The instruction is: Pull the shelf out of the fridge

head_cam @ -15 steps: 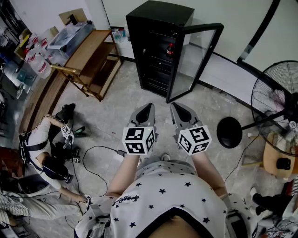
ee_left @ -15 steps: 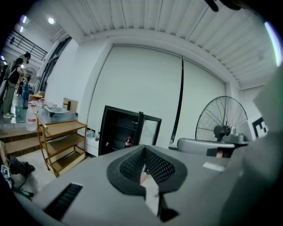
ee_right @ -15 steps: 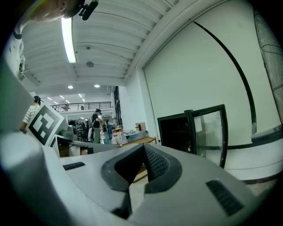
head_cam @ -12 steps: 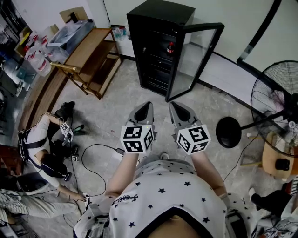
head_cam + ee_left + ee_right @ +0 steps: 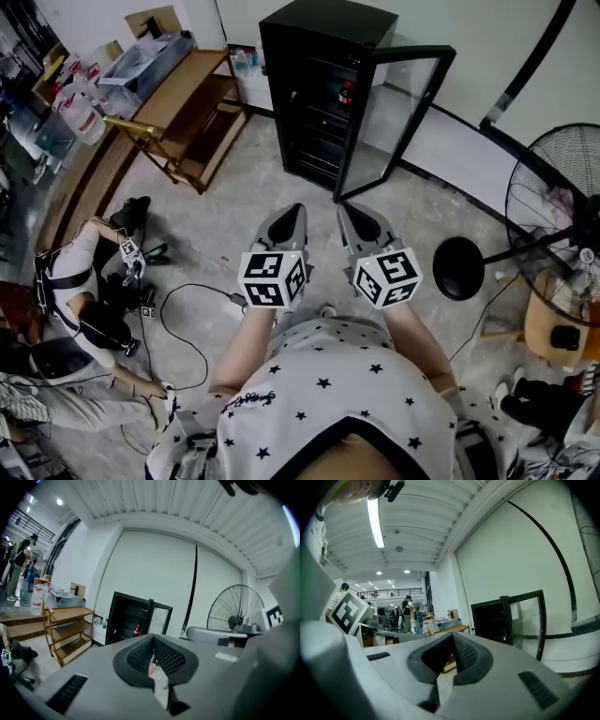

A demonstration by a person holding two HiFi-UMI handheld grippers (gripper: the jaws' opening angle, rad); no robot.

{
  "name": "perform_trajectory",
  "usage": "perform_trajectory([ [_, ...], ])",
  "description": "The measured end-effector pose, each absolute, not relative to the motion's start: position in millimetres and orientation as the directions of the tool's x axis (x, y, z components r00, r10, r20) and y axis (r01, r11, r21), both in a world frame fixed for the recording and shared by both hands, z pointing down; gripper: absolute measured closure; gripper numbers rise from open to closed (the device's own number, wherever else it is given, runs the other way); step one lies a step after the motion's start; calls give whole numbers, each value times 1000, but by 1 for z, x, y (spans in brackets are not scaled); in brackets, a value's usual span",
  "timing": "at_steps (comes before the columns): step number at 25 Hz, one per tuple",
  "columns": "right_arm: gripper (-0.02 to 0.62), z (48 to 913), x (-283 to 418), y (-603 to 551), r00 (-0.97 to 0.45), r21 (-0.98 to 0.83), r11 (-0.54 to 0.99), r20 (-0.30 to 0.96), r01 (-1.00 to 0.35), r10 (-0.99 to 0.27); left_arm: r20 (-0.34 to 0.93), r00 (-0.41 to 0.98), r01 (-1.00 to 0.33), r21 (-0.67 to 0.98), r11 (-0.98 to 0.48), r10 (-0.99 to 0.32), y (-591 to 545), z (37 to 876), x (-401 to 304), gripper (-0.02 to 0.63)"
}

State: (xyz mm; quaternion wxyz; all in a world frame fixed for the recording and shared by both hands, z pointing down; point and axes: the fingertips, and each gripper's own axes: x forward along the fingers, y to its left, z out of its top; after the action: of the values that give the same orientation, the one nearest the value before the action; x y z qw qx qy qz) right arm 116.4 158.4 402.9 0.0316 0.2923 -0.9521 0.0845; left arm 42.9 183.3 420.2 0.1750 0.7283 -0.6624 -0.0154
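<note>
The fridge [image 5: 314, 56] is standing on the floor against the far wall, with its glass door [image 5: 398, 112] hanging open toward the right. The shelf [image 5: 323, 127] is sitting inside the dark cabinet, fully seated between the walls. A bottle [image 5: 346, 94] with a red label is standing on an upper level inside.

The left hand-held gripper [image 5: 297, 214] is pointing toward the fridge from well apart. Its jaws are pressing together at the tips and are pinching nothing. The right hand-held gripper [image 5: 344, 210] is hovering just beside it, also aiming at the open cabinet. In the right gripper view its jaws are meeting at the tips, with nothing between them. Neither hand-held gripper is touching the fridge, the door or the shelf.

A wooden rack [image 5: 183, 108] is standing to the left of the fridge, with a clear bin [image 5: 141, 67] lying on top. A pedestal fan [image 5: 558, 202] is standing at the right edge. A person [image 5: 80, 300] is sitting on the floor at the left, beside a black cable [image 5: 187, 328] that is trailing across the tiles.
</note>
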Motion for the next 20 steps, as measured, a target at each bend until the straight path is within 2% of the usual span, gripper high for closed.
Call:
perform_trajectory([
  [20, 601, 412, 128, 148, -846, -173, 828, 111, -534, -522, 219, 104, -953, 300, -35, -970, 176, 429, 59, 594],
])
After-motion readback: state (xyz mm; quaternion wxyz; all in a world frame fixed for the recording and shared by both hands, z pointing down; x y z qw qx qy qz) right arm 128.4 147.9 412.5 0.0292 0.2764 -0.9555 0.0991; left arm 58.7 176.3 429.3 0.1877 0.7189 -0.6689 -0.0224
